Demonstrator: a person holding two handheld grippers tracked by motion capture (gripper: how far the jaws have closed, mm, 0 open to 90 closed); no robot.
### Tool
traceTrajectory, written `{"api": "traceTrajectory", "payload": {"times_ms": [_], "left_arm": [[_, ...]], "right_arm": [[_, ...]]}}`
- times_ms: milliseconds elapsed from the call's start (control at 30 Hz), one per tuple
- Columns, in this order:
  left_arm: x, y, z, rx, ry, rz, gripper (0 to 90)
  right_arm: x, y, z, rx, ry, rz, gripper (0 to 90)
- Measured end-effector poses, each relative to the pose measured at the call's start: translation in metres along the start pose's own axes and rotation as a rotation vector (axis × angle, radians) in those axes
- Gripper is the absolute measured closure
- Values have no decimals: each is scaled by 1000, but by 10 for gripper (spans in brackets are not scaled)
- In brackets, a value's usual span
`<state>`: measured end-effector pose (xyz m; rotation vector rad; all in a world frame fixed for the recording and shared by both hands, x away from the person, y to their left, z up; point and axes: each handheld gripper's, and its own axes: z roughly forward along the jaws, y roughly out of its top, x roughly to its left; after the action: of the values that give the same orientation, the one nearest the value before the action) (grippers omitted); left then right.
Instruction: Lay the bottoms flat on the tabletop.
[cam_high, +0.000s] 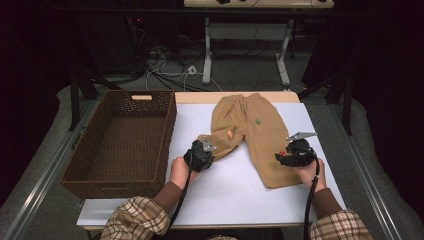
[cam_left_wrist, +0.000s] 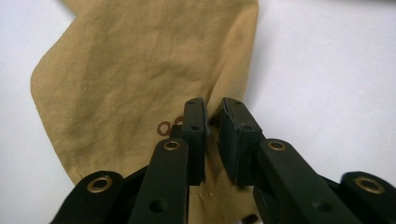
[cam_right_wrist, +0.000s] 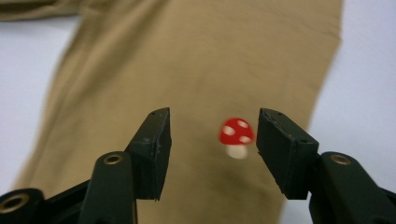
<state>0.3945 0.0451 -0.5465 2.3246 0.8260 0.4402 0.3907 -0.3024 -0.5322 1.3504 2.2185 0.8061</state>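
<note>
- The tan trousers (cam_high: 248, 131) lie spread on the white table (cam_high: 225, 190), beside an empty wicker basket (cam_high: 122, 142); judging by that, folding has barely begun.
- The left gripper (cam_left_wrist: 212, 116) has its jaws nearly closed, pinching a fold of the left leg's hem.
- The right gripper (cam_right_wrist: 212, 135) hovers with jaws apart over the other leg's mushroom patch (cam_right_wrist: 236, 135), gripping nothing yet.

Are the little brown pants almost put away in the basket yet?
Not yet. Done so far: the pants lie spread flat on the white table. In hand: the left gripper has its jaws nearly closed over one leg's cloth, while the right gripper hangs open above the other leg, near a red mushroom patch. Left: probably folding, then moving them into the wicker basket.
</note>
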Motion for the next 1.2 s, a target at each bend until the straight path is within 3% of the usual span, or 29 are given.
{"api": "traceTrajectory", "payload": {"times_ms": [167,300,533,600,733,833,1067,1200], "left_arm": [[1,-1,1,4,-25,-13,847],[0,-1,-1,3,-54,-26,871],[-11,1,-6,-7,-109,-17,885],[-16,2,-9,-14,-103,9,884],[-21,4,-13,-23,-84,40,884],[-15,3,-12,-26,-68,20,885],[-4,2,-12,-55,35,0,886],[2,0,-3,-22,62,-16,883]], "right_arm": [[-21,-7,6,39,-72,75,461],[-32,-11,12,57,-51,138,515],[-32,-12,13,37,-3,147,802],[-30,-13,13,28,12,135,881],[-27,-11,12,33,-15,113,895],[-27,-10,9,27,-28,108,896],[-34,-11,6,33,-69,115,895],[-35,-13,8,44,-72,117,890]]}}
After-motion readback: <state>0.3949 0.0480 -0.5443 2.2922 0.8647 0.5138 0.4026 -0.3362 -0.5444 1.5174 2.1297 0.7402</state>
